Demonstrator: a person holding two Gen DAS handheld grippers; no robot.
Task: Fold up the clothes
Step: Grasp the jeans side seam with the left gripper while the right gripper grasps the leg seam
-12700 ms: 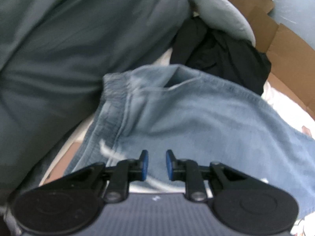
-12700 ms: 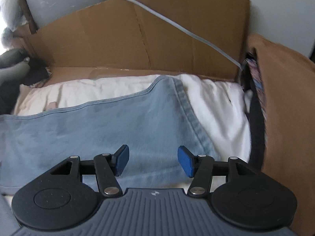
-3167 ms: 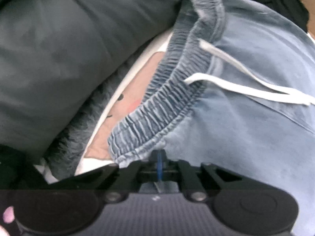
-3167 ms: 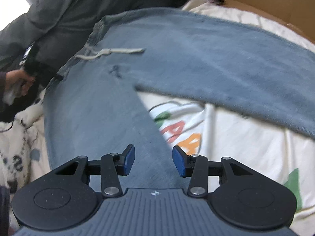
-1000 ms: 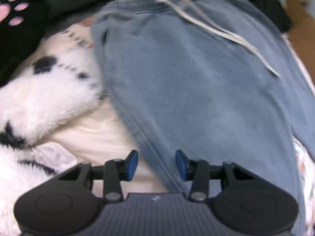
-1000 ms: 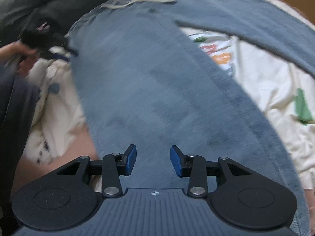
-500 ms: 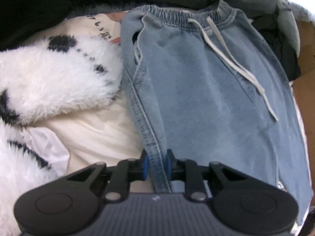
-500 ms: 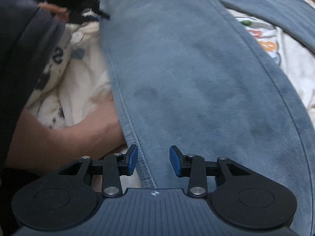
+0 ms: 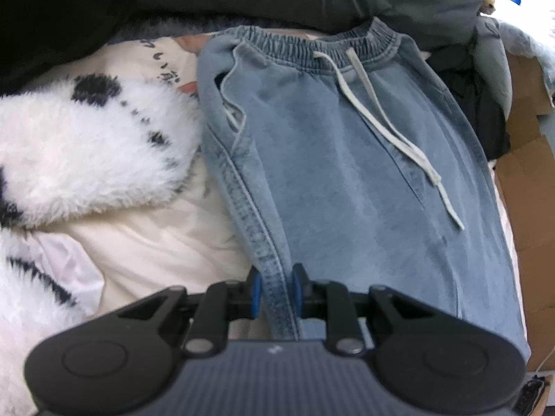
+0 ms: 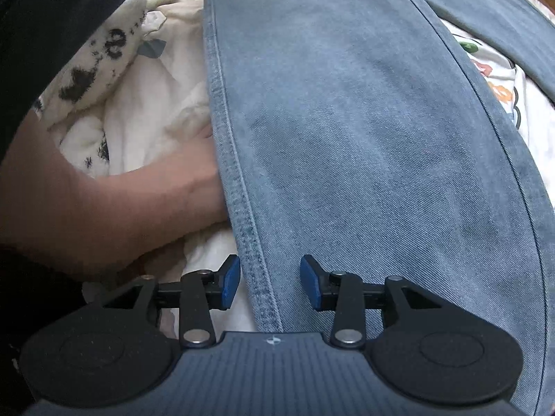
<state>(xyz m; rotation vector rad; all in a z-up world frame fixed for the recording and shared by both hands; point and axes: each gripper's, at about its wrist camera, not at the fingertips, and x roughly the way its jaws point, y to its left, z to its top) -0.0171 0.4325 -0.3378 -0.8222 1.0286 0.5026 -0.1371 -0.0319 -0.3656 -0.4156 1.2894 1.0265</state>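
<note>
Between left hand-held gripper (image 9: 276,291) pads: jeans (image 9: 347,180) seam, pinched.

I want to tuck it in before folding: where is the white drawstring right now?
In the left wrist view, the white drawstring hangs from the elastic waistband at top centre and trails down-right across the front of the blue jeans.

dark print on cream sheet (image 9: 166,66), too blurred to read
</note>
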